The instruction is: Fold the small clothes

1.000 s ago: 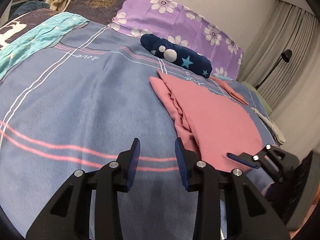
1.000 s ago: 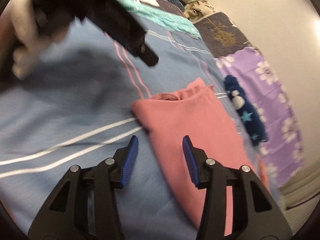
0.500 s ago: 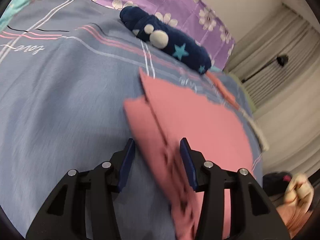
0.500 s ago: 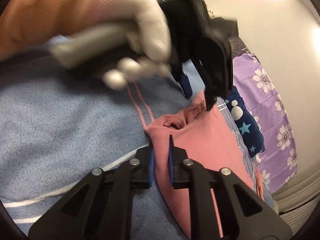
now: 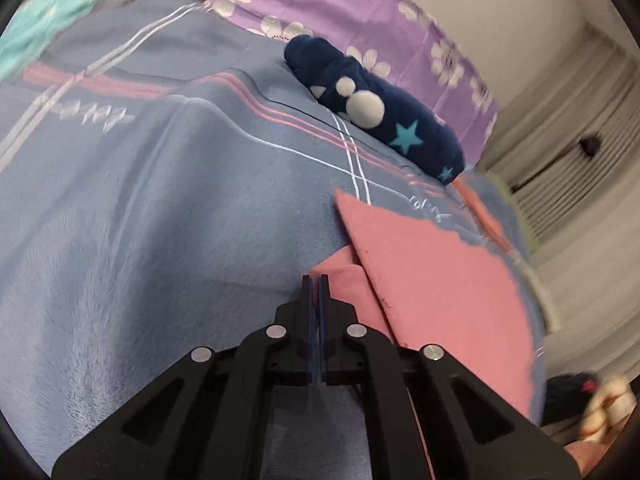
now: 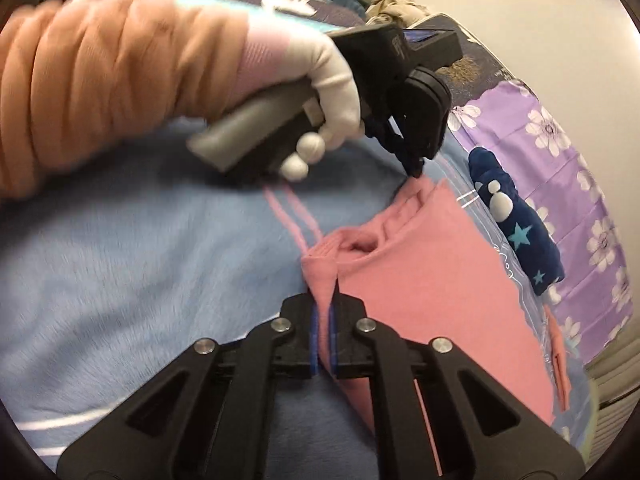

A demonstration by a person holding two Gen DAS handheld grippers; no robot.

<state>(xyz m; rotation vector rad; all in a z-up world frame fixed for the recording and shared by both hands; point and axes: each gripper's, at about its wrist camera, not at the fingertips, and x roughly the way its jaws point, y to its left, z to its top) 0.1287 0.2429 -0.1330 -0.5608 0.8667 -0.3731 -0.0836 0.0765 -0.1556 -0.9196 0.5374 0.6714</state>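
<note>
Right gripper (image 6: 323, 312): clenched on a corner fold of the pink garment (image 6: 432, 276), cloth visibly pinched between the blue pads; jaws gaped wide a second ago, closed within that second

Left gripper (image 5: 315, 280): jaws pressed together at the near edge of the pink garment (image 5: 436, 292); tip meets the bunched pink fold, but whether cloth is caught cannot be told from the wrist view. From the right wrist view, same gripper (image 6: 414, 168) with tip down on the garment's far corner. Jaws just closing, half open half a second ago; gripper then further along over the cloth, a second ago well off over bare bedspread

Gloved hand (image 6: 332, 92) and orange sleeve (image 6: 92, 92) behind the left gripper

Garment: partly folded, flat on the blue bedspread (image 5: 140, 240), towards its right edge

Writing: white script on the bedspread, blurred, unreadable

Open room: broad bare bedspread to the left of the garment; navy star-patterned roll (image 5: 376, 112) lies beyond it, apart; purple floral cover (image 5: 360, 8) behind; small orange-pink cloth (image 5: 480, 208) near the far right edge
</note>
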